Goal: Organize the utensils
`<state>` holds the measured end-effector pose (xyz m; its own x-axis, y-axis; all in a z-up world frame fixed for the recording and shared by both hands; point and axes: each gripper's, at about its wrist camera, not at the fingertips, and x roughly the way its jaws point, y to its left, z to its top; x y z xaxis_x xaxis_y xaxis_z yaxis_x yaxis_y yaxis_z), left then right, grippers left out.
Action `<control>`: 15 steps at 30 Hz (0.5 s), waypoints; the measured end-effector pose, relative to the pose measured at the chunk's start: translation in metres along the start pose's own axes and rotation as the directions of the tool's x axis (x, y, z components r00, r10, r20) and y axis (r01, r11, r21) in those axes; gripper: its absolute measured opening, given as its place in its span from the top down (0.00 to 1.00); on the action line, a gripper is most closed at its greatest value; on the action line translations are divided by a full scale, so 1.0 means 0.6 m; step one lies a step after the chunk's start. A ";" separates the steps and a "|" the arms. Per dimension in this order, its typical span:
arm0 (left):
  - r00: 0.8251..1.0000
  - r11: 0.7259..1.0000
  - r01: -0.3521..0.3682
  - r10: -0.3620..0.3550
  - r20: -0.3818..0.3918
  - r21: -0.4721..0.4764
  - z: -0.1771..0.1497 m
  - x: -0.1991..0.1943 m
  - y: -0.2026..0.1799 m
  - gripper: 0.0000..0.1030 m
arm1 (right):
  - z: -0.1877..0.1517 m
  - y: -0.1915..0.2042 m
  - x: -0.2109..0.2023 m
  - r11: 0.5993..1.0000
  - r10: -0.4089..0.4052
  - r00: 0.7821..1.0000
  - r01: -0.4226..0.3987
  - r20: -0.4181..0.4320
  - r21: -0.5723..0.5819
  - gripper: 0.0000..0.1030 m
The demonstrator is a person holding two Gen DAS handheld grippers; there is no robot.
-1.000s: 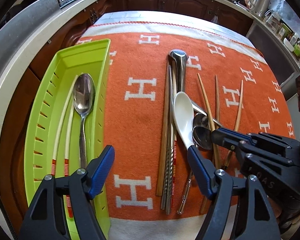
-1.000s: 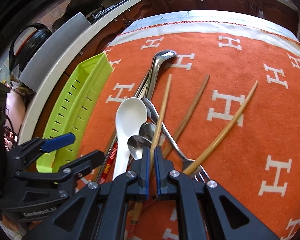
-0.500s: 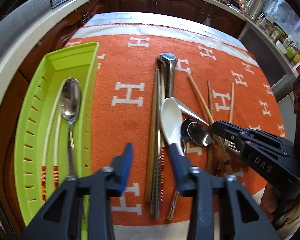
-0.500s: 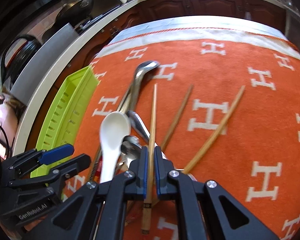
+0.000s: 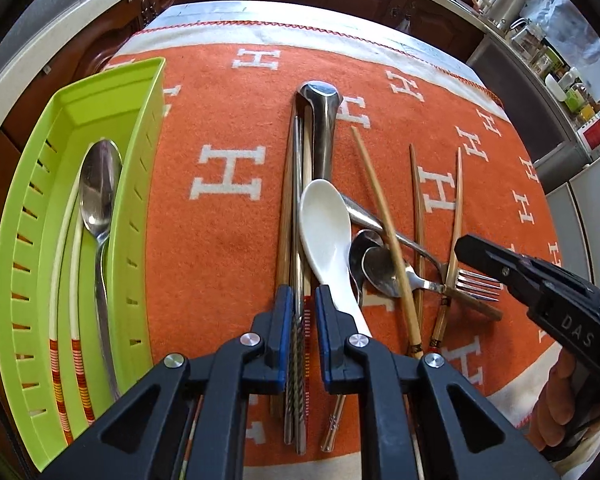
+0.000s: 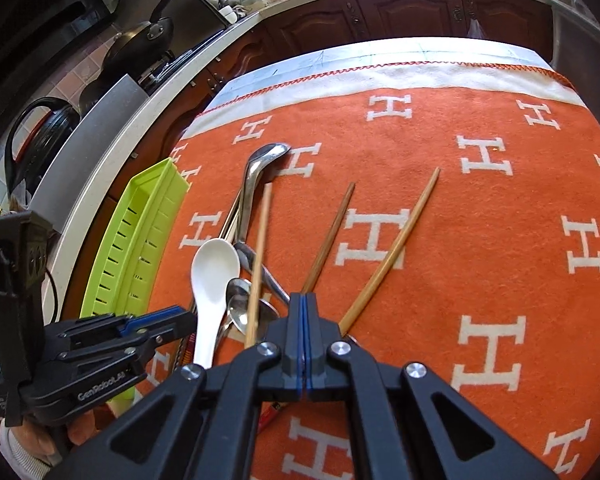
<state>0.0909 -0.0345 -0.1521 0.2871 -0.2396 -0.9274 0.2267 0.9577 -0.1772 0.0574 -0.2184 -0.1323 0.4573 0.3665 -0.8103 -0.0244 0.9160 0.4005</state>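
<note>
A pile of utensils lies on the orange cloth (image 5: pixel 228 240): a white ceramic spoon (image 5: pixel 324 224), metal chopsticks (image 5: pixel 298 340), wooden chopsticks (image 5: pixel 380 216), small metal spoons (image 5: pixel 376 268), a fork (image 5: pixel 476 280) and a ladle handle (image 5: pixel 320 136). My left gripper (image 5: pixel 303 304) has narrowed around the metal chopsticks, its blue pads close on each side. My right gripper (image 6: pixel 303 312) is shut with nothing between its pads, above the wooden chopsticks (image 6: pixel 388 252). The green tray (image 5: pixel 140 184) holds a metal spoon (image 5: pixel 98 188) and white chopsticks (image 5: pixel 62 288).
The cloth's right half (image 6: pixel 500 216) holds only two wooden chopsticks. A counter edge (image 6: pixel 112 136) curves along the left with a pan (image 6: pixel 140 40) behind it. Dark cabinets (image 6: pixel 400 12) stand beyond the table. Jars and appliances (image 5: pixel 540 52) sit at the far right.
My left gripper moved right from the tray to the metal chopsticks and closed around them. My right gripper let go of the wooden chopstick, pulled back and stayed shut.
</note>
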 end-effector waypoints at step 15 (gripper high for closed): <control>1.000 0.999 0.012 -0.011 -0.016 0.050 -0.005 0.018 -0.031 0.93 | -0.011 -0.003 0.004 1.000 0.011 1.000 -0.011 -0.016 0.007 1.00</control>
<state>0.0868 -0.0545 -0.1599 0.2697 -0.2478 -0.9305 0.2768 0.9455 -0.1716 0.0526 -0.2179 -0.1376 0.4423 0.3792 -0.8128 -0.0231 0.9108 0.4123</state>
